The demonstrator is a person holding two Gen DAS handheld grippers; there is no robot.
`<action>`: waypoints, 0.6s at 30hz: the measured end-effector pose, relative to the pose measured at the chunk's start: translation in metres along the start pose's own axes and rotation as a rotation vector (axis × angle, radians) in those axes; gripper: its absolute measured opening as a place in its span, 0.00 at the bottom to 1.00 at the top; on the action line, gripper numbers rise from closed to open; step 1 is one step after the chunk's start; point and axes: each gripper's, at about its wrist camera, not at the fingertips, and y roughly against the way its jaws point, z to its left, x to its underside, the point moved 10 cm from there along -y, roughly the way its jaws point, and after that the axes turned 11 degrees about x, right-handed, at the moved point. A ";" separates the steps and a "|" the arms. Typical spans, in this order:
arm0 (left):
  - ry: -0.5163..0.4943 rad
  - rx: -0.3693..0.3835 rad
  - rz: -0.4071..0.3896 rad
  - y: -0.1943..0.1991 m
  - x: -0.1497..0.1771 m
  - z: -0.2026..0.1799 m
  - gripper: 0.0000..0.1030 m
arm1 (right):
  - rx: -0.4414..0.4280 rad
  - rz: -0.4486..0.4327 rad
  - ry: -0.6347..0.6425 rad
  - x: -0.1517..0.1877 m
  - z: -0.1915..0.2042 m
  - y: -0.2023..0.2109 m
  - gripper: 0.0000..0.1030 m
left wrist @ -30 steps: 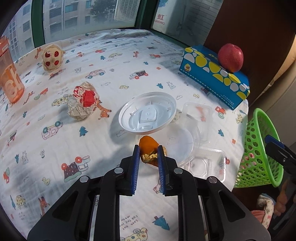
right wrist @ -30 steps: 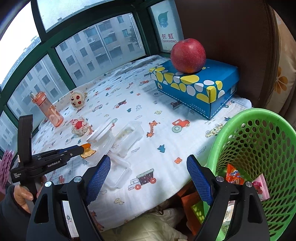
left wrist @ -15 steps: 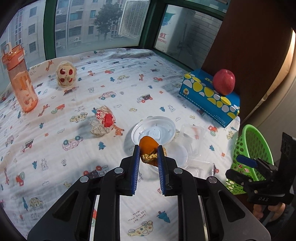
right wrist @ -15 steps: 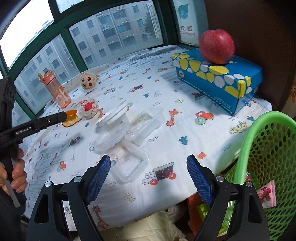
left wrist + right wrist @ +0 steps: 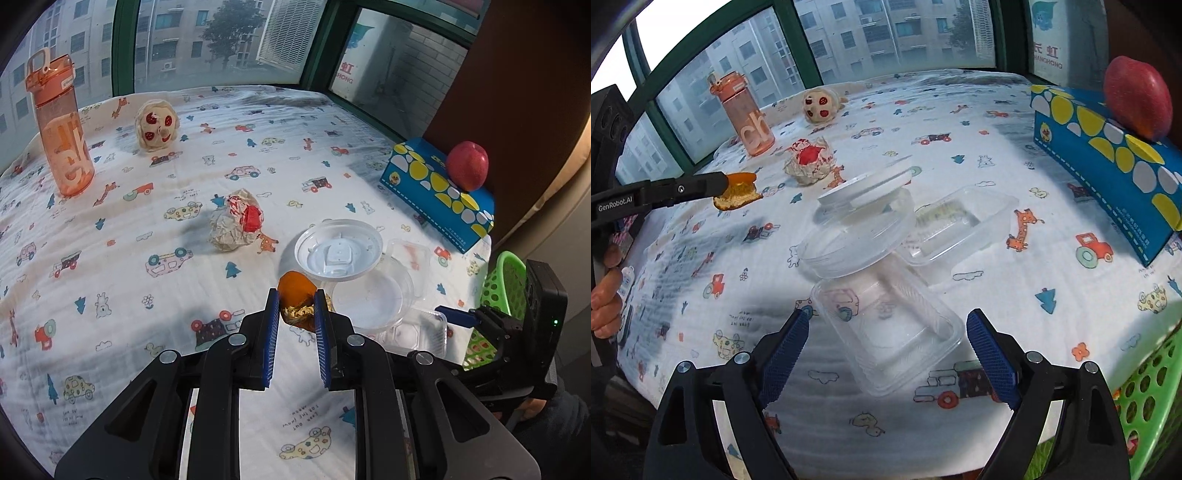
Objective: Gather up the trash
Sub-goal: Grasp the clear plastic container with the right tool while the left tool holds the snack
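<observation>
Left gripper (image 5: 295,308) clamped on orange peel scrap (image 5: 296,295), held off the printed cloth (image 5: 122,288), just short of white round lid (image 5: 338,249). Right gripper (image 5: 884,349) spread wide, nothing gripped, low over clear rectangular tray (image 5: 886,328) nr table edge. Green mesh basket (image 5: 1148,402) at right, below edge. Crumpled wrapper (image 5: 236,219) further back, apple (image 5: 467,170) atop blue tissue box (image 5: 439,192).
</observation>
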 end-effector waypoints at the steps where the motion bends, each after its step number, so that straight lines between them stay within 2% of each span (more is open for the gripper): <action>1: 0.002 -0.001 0.000 0.000 0.000 0.001 0.17 | 0.004 -0.001 0.016 0.000 0.001 -0.003 0.82; 5: 0.008 -0.004 0.003 -0.001 0.001 0.003 0.17 | 0.004 0.011 0.038 0.004 0.004 -0.011 0.80; 7: 0.015 -0.002 0.006 -0.002 0.002 0.004 0.17 | 0.010 0.008 0.055 0.006 0.006 -0.008 0.72; 11: 0.021 0.008 0.007 -0.004 0.003 0.000 0.17 | 0.050 0.007 0.069 0.009 0.006 -0.004 0.64; 13: 0.017 0.015 0.005 -0.004 0.003 -0.004 0.17 | 0.044 0.002 0.059 0.011 0.006 0.001 0.57; 18: 0.002 0.030 0.001 -0.002 0.003 -0.015 0.17 | 0.051 -0.019 0.021 0.012 0.003 0.020 0.54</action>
